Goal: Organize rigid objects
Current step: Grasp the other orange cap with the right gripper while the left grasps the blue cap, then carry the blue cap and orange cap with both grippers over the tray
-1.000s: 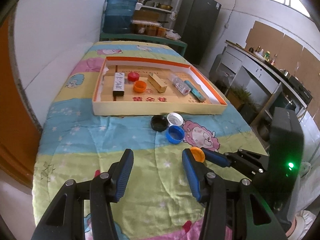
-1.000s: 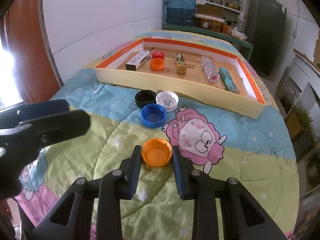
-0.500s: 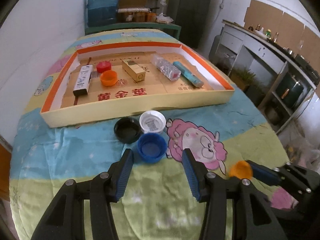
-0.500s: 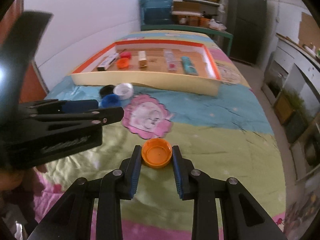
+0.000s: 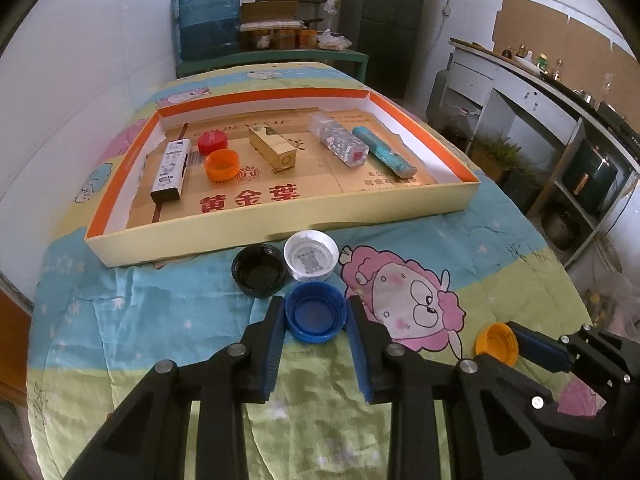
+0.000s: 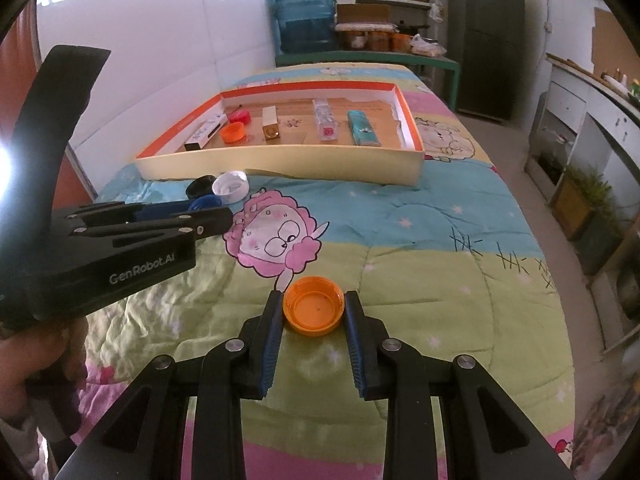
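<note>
My left gripper [image 5: 315, 316] has its fingers on both sides of a blue cap [image 5: 316, 312] that lies open side up on the quilt. A black cap [image 5: 259, 266] and a white cap [image 5: 311, 255] lie just beyond it, in front of the shallow box [image 5: 280, 232]. My right gripper [image 6: 313, 312] is shut on an orange cap [image 6: 313, 310] and holds it over the quilt; this cap also shows in the left wrist view [image 5: 496, 343]. The box holds a red cap [image 5: 212, 142], another orange cap [image 5: 222, 165] and several small packs.
The quilt-covered table [image 6: 420, 240] drops off on the right to the floor. A white wall runs along the left. A shelf with a blue water jug [image 5: 210, 22] stands behind the table. Cabinets [image 5: 520, 92] stand on the right.
My left gripper moved forward to the blue cap and its fingers closed in around it. My right gripper drew back from the box with the orange cap still in it.
</note>
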Demonstrator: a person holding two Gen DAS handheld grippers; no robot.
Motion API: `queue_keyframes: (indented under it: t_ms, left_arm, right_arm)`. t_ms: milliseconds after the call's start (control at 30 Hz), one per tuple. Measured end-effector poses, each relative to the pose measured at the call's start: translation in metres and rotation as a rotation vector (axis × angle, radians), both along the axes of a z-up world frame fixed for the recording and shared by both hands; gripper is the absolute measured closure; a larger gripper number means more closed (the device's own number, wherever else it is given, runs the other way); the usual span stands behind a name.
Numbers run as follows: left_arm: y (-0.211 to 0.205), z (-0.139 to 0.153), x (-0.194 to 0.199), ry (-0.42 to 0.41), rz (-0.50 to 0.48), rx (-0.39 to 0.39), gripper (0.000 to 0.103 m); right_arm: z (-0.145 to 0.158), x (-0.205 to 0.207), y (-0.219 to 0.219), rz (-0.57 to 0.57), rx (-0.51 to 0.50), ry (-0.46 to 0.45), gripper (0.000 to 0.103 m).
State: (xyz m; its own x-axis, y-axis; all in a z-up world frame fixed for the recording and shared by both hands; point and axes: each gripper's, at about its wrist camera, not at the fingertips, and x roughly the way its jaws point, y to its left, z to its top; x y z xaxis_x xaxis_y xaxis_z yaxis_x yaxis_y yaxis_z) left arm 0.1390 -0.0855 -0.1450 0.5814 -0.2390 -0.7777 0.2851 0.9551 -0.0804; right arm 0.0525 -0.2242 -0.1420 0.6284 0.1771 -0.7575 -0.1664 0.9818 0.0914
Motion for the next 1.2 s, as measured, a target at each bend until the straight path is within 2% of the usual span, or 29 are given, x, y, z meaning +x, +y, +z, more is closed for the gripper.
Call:
queue_keyframes:
  t_ms: [267, 600, 1200]
  left_arm:
    - [0.006, 0.011, -0.010, -0.005, -0.010, -0.043, 0.072]
    - [0.024, 0.037, -0.013, -0.045, 0.011, -0.103, 0.072]
    - [0.062, 0.059, 0.019, -0.081, 0.077, -0.160, 0.072]
  right_arm:
    - [0.003, 0.003, 0.001, -0.002, 0.002, -0.002, 0.073]
    - [0.026, 0.016, 0.010, 0.015, -0.017, -0.051, 0.073]
    - [0.063, 0.068, 0.030, 0.062, -0.047, -0.115, 0.073]
